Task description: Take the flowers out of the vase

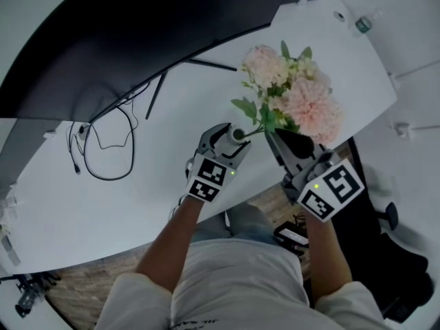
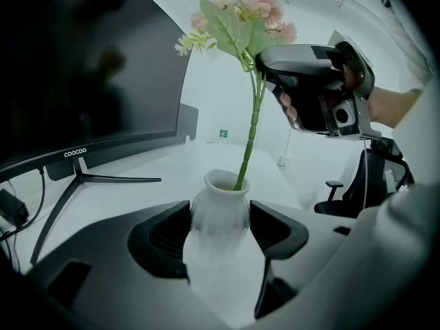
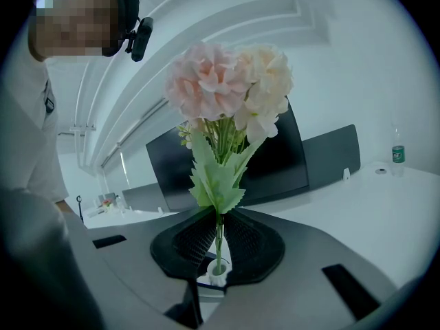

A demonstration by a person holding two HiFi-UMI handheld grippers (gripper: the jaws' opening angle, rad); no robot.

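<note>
A small white ribbed vase (image 1: 238, 133) (image 2: 220, 215) stands on the white desk (image 1: 137, 184), and my left gripper (image 1: 230, 137) (image 2: 218, 227) is shut on its body. A bunch of pink and cream flowers (image 1: 295, 95) (image 3: 227, 88) with green leaves rises from it. Its thin green stems (image 2: 251, 129) (image 3: 218, 239) still reach down into the vase mouth (image 3: 218, 273). My right gripper (image 1: 276, 137) (image 3: 218, 236) is shut on the stems just under the leaves, above the vase. In the left gripper view the right gripper (image 2: 316, 88) hangs over the vase.
A large dark monitor (image 1: 137, 33) (image 2: 82, 81) on a thin-legged stand fills the back of the desk, with black cables (image 1: 103, 150) to its left. A small bottle (image 1: 363, 25) stands at the far right corner. A black office chair (image 1: 385, 239) sits beside the desk.
</note>
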